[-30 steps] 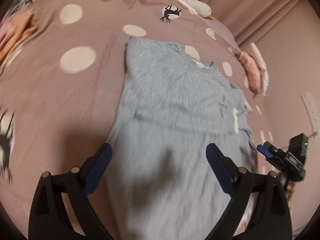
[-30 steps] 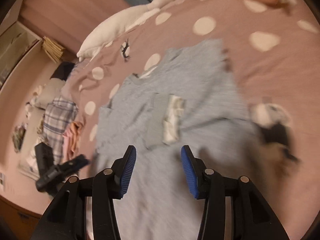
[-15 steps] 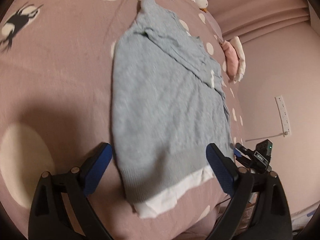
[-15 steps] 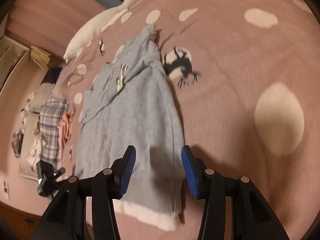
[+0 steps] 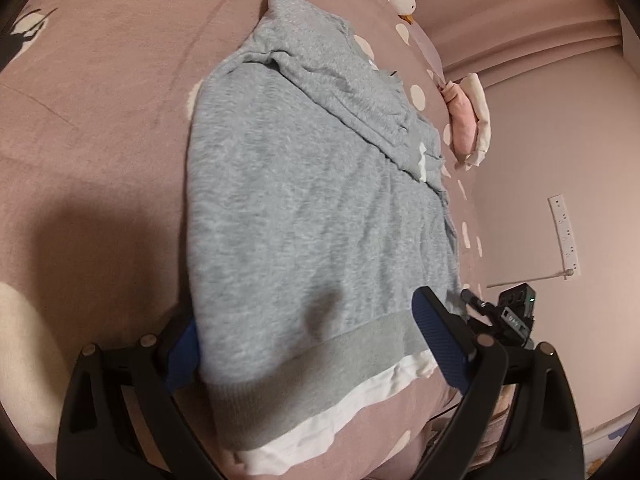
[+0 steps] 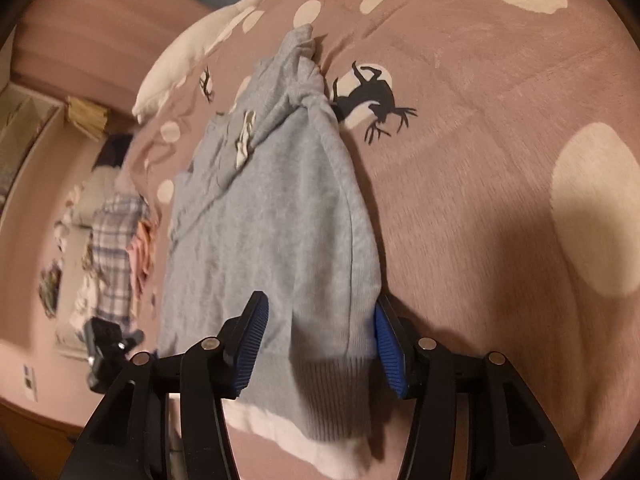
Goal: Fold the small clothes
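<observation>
Two tools, left (image 5: 308, 340) and right (image 6: 318, 344), straddle one grey sweater's (image 5: 312, 208) hem, right opening.

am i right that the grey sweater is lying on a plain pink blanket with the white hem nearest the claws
Not quite: the blanket is pink but not plain. The right wrist view shows cream spots and a black deer print on it. The rest holds: the grey sweater lies on it, its white hem nearest the claws.

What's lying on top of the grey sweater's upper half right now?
A folded-over sleeve lies across the chest of the grey sweater, its white-edged cuff near the side seam. The sleeve covers whatever is on the chest beneath it. A white hem layer peeks out under the ribbed bottom.
</observation>
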Motion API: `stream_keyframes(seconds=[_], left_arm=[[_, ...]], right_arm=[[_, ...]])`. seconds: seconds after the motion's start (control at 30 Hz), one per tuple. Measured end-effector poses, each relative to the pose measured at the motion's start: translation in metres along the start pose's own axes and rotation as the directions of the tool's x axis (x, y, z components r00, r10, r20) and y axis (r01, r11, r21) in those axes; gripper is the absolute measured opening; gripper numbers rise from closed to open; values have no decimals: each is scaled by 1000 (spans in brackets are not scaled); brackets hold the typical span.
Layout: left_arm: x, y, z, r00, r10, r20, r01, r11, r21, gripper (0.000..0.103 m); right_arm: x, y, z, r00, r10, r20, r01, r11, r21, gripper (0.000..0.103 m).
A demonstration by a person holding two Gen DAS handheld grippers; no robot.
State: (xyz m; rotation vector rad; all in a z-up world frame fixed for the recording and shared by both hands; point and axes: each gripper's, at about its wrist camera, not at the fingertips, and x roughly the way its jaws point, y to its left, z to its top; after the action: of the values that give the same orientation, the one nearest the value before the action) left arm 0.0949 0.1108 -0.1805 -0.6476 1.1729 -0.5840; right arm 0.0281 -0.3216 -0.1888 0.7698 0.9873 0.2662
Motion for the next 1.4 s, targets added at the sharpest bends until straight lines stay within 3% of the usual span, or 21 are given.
stream_keyframes(seconds=[0.37,0.53,0.63,0.7,0.77,0.8,0.9,1.0,1.07,1.13,1.23,1.4], left_arm=[[-9,0,-34,997,-52,-50,53,998,26,91],[-6,2,-31,997,-66,-39,66,998,-4,89],[-4,4,-27,998,-63,-22,63,998,-30,68],[-2,8,-30,998,-56,-29,55,997,-51,46],[-2,13,-34,998,-56,-37,53,996,-68,30],[-2,15,-35,998,-49,-39,47,996,-74,19],[-5,20,-37,997,-61,-39,57,994,-93,18],[-8,13,-33,995,-92,-36,89,993,-78,13],[-14,10,-27,981,-195,-12,193,976,-101,13],[-22,7,-19,961,-276,26,277,955,-108,13],[-28,-1,-7,940,-334,63,339,936,-97,13],[-32,-16,21,902,-416,113,425,902,-77,13]], right_arm=[[-12,-5,-35,995,51,-84,-53,998,-28,53],[-10,-6,-35,995,57,-87,-58,998,-8,53],[-4,-2,-31,995,49,-86,-50,999,-9,53],[-3,1,-31,996,33,-86,-36,999,-28,53],[-3,6,-32,997,11,-83,-16,998,-56,52],[-3,8,-33,997,-6,-79,1,997,-71,47],[-3,7,-36,997,-47,-66,41,996,-84,30],[-4,9,-35,997,-48,-57,43,995,-95,23],[-7,7,-33,999,3,-47,-6,998,-63,21],[-16,4,-27,993,119,1,-119,993,-14,19],[-26,4,-15,961,267,74,-269,963,25,19],[-29,25,10,925,354,136,-356,935,-12,19]])
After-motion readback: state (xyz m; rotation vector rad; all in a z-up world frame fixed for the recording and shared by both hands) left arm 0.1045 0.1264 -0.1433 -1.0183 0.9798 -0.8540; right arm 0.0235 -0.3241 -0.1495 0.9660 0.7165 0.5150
